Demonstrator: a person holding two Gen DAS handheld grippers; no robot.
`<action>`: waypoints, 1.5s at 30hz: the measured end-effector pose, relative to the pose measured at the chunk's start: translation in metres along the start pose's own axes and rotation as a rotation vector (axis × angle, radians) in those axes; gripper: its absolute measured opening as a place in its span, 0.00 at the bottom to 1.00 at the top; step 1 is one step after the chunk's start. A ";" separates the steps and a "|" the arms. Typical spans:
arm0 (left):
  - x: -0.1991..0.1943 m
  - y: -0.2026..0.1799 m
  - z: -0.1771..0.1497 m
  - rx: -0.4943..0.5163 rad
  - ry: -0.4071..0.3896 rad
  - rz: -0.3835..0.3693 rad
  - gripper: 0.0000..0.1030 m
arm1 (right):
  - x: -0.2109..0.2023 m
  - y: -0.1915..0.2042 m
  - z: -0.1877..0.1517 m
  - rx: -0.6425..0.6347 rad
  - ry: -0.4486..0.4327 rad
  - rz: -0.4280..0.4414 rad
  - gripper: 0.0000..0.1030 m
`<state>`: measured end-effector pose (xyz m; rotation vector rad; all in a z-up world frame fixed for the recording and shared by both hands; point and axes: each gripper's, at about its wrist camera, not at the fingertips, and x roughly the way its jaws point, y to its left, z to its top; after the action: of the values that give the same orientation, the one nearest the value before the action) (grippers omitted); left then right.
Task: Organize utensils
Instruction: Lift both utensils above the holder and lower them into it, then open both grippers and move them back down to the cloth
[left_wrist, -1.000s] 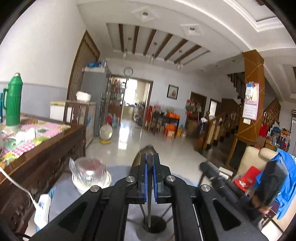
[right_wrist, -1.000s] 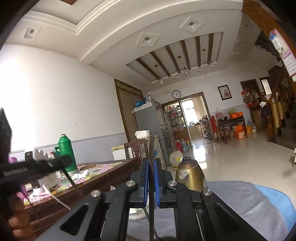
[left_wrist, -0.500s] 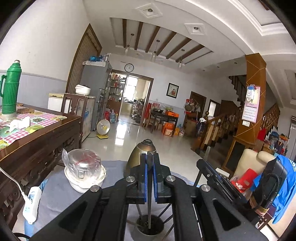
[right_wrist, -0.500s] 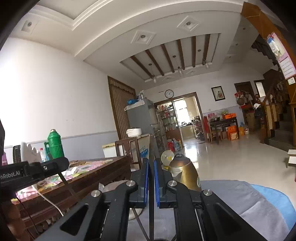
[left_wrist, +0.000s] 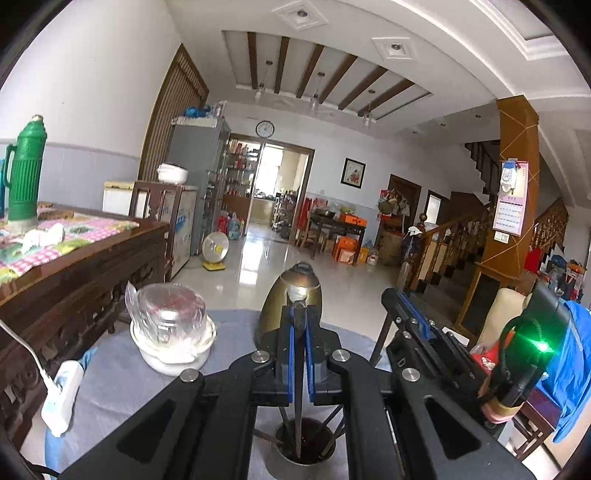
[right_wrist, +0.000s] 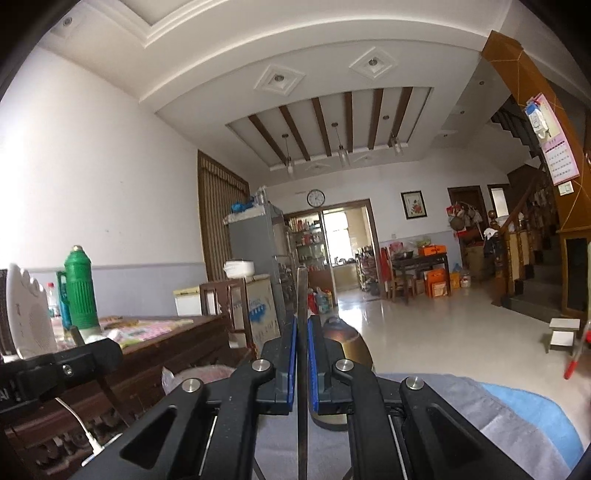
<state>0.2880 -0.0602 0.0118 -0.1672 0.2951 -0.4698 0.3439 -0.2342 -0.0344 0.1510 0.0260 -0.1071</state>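
My left gripper (left_wrist: 299, 314) is shut on a slim dark utensil (left_wrist: 297, 424) that stands upright. Its lower end reaches into a metal holder cup (left_wrist: 275, 463) directly below, where several other utensils lean. In the right wrist view my right gripper (right_wrist: 302, 321) is shut on another thin dark utensil (right_wrist: 302, 288), also upright, its tip sticking up past the blue pads. In the left wrist view the right gripper (left_wrist: 397, 302) shows just right of the cup. In the right wrist view the left gripper's body (right_wrist: 74, 362) sits at the left edge.
On the grey cloth a brass kettle (left_wrist: 273, 306) stands behind the cup and a white bowl with a clear wrapped lid (left_wrist: 171, 332) to its left. A white power strip (left_wrist: 62, 398) lies by the dark wooden table (left_wrist: 74, 266) with a green thermos (left_wrist: 26, 173).
Both grippers have sunk, each still holding its utensil. In the left wrist view the holder cup shows more fully below the fingers. The right wrist view has slid sideways, putting the kettle behind its fingers.
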 end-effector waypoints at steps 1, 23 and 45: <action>0.002 0.000 -0.003 -0.001 0.006 0.004 0.05 | 0.002 -0.001 -0.004 0.000 0.009 -0.005 0.06; -0.006 -0.012 -0.039 0.071 0.200 0.008 0.05 | -0.028 -0.034 -0.034 0.023 0.214 0.057 0.07; -0.062 0.001 -0.152 0.051 0.488 0.126 0.65 | -0.144 -0.122 -0.104 0.204 0.443 0.015 0.53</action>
<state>0.1870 -0.0443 -0.1172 0.0192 0.7666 -0.3879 0.1859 -0.3231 -0.1508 0.3761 0.4565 -0.0596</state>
